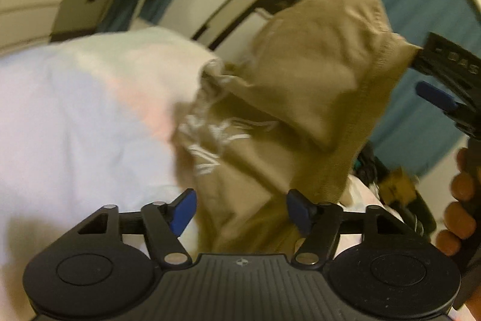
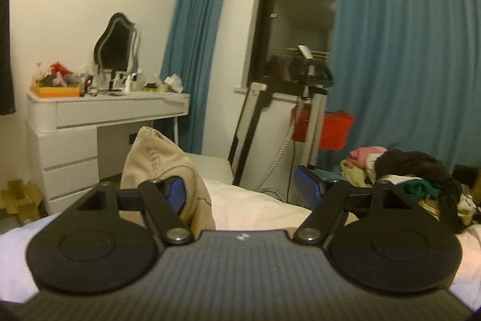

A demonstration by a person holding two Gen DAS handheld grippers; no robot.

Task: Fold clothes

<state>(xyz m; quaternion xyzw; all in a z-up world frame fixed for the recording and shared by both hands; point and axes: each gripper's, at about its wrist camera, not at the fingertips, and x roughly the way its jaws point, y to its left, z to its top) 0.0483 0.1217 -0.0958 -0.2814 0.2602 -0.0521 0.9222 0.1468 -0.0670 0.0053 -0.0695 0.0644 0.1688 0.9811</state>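
The left tool [image 1: 241,211] hangs over the bed with its blue-padded fingers [image 1: 183,211] spread wide, gripping nothing, and the tan cotton garment with white lettering [image 1: 300,98] rises right in front of it, lifted off the white bed sheet [image 1: 75,116]. Over at the right edge of the left wrist view, the right tool [image 1: 433,80] meets a top corner of that garment, the cloth pulled to a point against its black finger, with the person's hand [image 1: 460,200] wrapped around the handle below. From the right wrist view the right tool's [image 2: 240,191] fingers stand well apart, and a bunched fold of tan cloth sits against the left blue pad [image 2: 176,191]; whether it is truly pinched cannot be told. Behind, a white dressing worktop with a mirror [image 2: 105,113] stands by blue curtains [image 2: 405,44], and a heap of mixed clothes [image 2: 405,170] lies on the bed's far right.
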